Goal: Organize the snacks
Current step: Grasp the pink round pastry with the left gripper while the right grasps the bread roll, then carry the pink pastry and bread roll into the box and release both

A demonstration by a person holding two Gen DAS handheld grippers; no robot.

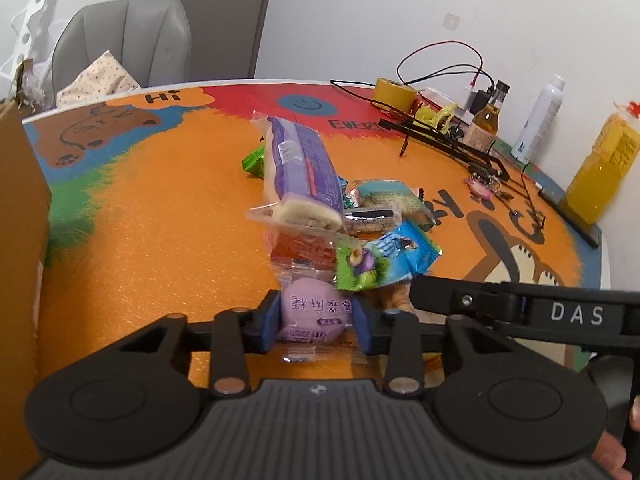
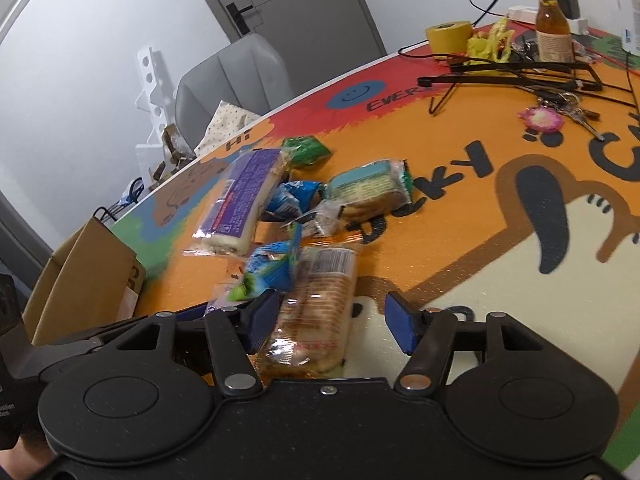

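The big surface (image 1: 160,220) wears a bright orange mat with cartoon animals. A brown cardboard box (image 1: 20,240) stands at its left edge; what is inside it cannot be seen. A tall bottle of yellow drink (image 1: 600,168) stands far right by the wall. A pile of snacks lies in the middle. The biggest is a long purple-wrapped cake (image 1: 300,172), tilted on top of the others. Near it lies a blue and green packet (image 1: 384,260). The left tool (image 1: 316,320) squeezes a round purple snack in clear wrap (image 1: 312,312) at the near end of the pile. The right tool (image 2: 332,320) is open, with a long bread roll pack (image 2: 316,304) lying between its fingers, touching only the left one.
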